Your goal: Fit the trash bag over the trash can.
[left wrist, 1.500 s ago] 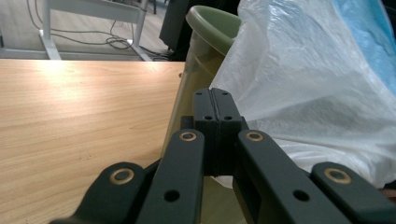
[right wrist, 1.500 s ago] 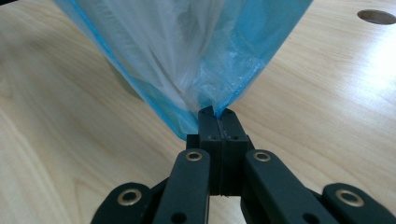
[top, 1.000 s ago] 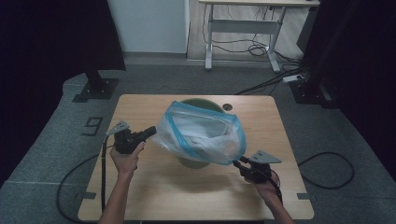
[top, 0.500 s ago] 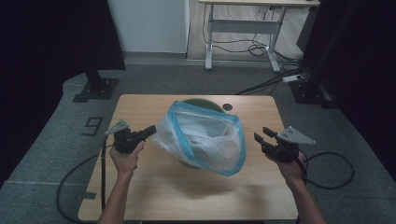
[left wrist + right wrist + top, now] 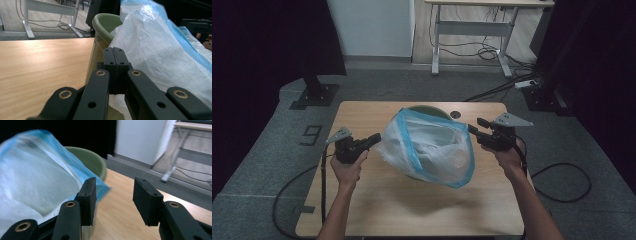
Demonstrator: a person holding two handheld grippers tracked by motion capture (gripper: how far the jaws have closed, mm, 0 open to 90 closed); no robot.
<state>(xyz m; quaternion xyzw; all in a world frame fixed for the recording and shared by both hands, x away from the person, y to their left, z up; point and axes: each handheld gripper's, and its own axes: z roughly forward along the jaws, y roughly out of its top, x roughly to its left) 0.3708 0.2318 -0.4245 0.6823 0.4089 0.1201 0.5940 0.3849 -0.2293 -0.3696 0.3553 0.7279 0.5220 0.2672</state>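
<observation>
- The plastic bag (image 5: 427, 145) lies draped over the green bin (image 5: 424, 111), near the far edge of the table (image 5: 412, 210).
- The left gripper (image 5: 373, 139) is closed, seemingly pinching the bag's left side.
- The right gripper (image 5: 476, 128) has just been opening; nothing is between its jaws.
- Risk: held on one side only, the bag may slide off the bin or tear.

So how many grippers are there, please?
2. The left gripper is at the bag's left edge, jaws shut. The right gripper is by its right edge, jaws open and just widening, nothing between them.

Translucent white bag (image 5: 432, 150) — blue rim, olive-green bin (image 5: 105, 25), pale wooden table (image 5: 412, 210)
</observation>
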